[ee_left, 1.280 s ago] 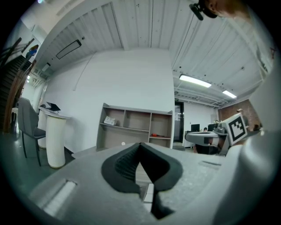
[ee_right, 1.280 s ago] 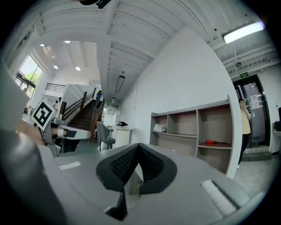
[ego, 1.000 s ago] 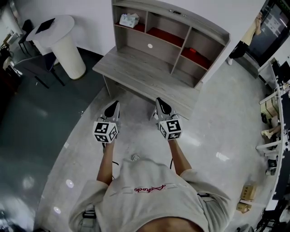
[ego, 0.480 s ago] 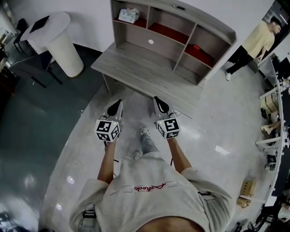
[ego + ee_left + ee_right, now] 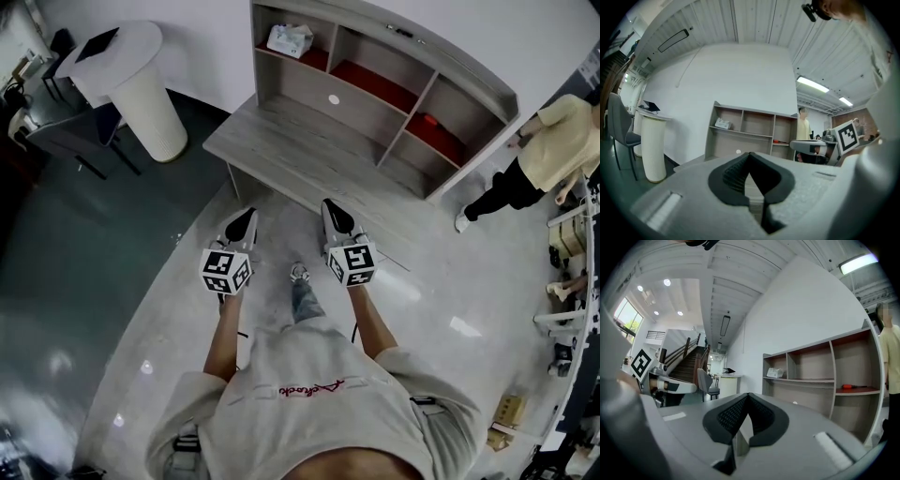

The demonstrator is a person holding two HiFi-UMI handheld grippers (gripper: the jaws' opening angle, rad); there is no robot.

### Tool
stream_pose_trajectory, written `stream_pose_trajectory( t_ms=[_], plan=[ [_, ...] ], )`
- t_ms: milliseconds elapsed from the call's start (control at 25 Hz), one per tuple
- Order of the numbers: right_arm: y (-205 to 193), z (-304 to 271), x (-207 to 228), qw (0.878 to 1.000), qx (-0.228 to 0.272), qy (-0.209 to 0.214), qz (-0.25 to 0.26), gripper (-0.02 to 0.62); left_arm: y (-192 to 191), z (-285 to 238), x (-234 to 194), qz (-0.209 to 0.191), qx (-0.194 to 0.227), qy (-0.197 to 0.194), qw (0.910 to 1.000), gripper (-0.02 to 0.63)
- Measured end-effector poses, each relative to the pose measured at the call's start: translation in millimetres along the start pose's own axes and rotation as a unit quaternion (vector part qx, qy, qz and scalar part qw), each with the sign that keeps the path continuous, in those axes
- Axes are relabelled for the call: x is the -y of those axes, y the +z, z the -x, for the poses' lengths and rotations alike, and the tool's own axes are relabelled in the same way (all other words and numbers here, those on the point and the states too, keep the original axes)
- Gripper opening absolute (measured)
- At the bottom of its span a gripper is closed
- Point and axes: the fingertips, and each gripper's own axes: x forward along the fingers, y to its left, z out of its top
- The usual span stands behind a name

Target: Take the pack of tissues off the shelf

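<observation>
The pack of tissues (image 5: 289, 39) lies in the top left compartment of the grey shelf unit (image 5: 478, 80), which stands on a wooden desk (image 5: 300, 155). It also shows far off as the white tissue pack (image 5: 723, 123) in the left gripper view and the tissue pack (image 5: 775, 373) in the right gripper view. My left gripper (image 5: 247, 218) and right gripper (image 5: 333, 208) hover side by side over the floor, short of the desk's near edge. Both are shut and hold nothing. Left gripper's tip (image 5: 749, 154) and right gripper's tip (image 5: 748, 395) point toward the shelf.
A white round pedestal table (image 5: 131, 89) and a dark chair (image 5: 66, 141) stand left of the desk. A bystander in a yellow shirt (image 5: 553, 150) is right of the shelf. A red tool (image 5: 853, 386) lies in a right compartment. My foot (image 5: 299, 274) is between the grippers.
The bystander has walked in beside the shelf's right end. My foot has stepped forward between the grippers. Both grippers stay shut and level.
</observation>
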Motion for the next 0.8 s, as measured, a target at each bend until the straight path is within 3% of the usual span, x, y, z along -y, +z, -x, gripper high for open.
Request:
stream_pose_trajectory(
  t_ms=[360,800],
  plan=[
    [15,-85,53,1.0,0.006,0.007,0.001,0.008,23,-77,-45,-0.002,-0.002,0.011,0.9999,-0.002],
    [34,-193,140,1.0,0.024,0.002,-0.005,0.008,65,-207,-97,-0.019,0.004,0.006,0.9998,-0.002]
  ],
)
